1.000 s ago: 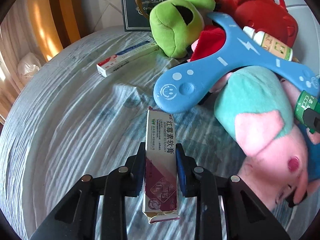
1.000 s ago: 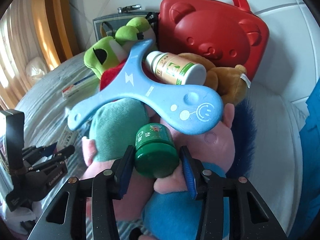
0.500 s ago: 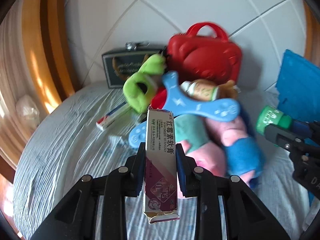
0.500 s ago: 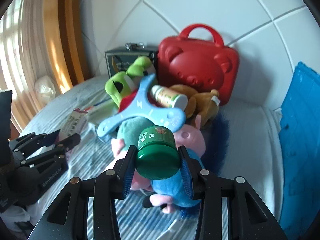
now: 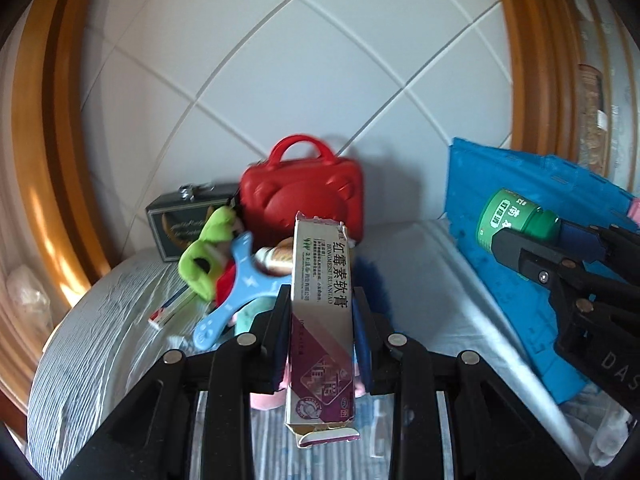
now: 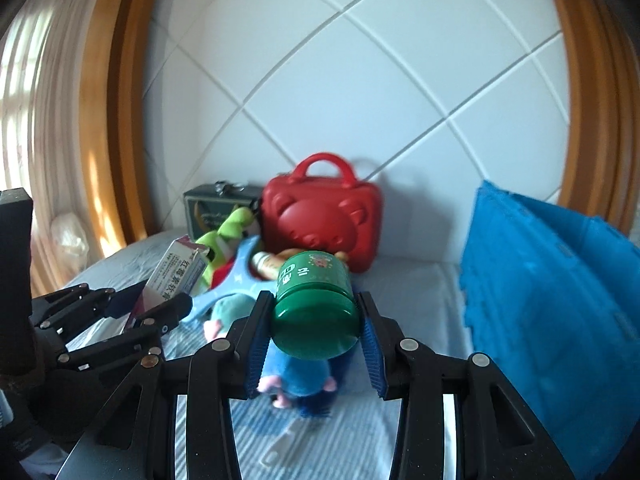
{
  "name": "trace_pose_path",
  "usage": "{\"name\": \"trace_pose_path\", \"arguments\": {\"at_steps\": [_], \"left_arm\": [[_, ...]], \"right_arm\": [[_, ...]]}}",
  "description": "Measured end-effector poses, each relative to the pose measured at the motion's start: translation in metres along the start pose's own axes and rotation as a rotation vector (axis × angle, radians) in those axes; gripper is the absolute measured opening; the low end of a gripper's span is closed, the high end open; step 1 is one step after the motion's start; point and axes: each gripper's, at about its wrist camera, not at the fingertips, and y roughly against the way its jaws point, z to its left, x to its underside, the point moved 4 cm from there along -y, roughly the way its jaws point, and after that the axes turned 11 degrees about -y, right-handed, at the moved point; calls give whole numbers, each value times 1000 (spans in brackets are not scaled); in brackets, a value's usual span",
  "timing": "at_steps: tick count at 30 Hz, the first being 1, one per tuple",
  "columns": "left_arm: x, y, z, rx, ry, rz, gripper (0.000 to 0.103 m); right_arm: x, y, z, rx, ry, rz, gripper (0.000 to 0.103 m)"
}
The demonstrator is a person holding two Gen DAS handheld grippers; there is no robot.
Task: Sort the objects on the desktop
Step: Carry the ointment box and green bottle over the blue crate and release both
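My left gripper [image 5: 322,300] is shut on a tall purple and white ointment box [image 5: 322,320], held upright above the bed; it also shows in the right wrist view [image 6: 176,276]. My right gripper [image 6: 314,312] is shut on a green bottle [image 6: 314,308], held up in the air; the bottle also shows in the left wrist view [image 5: 516,220]. Below lies a pile: a blue slingshot toy [image 5: 236,300], a green plush frog [image 5: 206,256], a white bottle [image 6: 266,266] and pink and blue plush pigs [image 6: 296,384].
A red bear-shaped case [image 6: 324,216] and a dark tin box [image 6: 212,204] stand against the white tiled wall. A blue crate [image 6: 552,300] stands at the right. A white and red toothpaste box [image 5: 168,308] lies on the striped bedcover [image 5: 108,340].
Both grippers have lifted up and pulled back from the pile with the box and the bottle still held. The pile now looks smaller and farther; the blue crate has come into view.
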Motion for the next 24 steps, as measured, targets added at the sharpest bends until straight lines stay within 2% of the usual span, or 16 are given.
{"name": "trace_pose_path", "arguments": {"at_steps": [7,13,20,24], "left_arm": [[-43,37,-72,55,-49,-122,27],[-82,66,-144,110,-70,-213,27],[-124,91,-236,152,-121,-292,27],[-142,95,-290,186,-142,-290,27]], "right_arm": [[-22,68,-54,68,-26,-130,41],[-40,124,-124,161,-43,-240,41],[-42,147,-227,265,-130,-264,41],[-39,152,-278,309,-153,-255,41]]}}
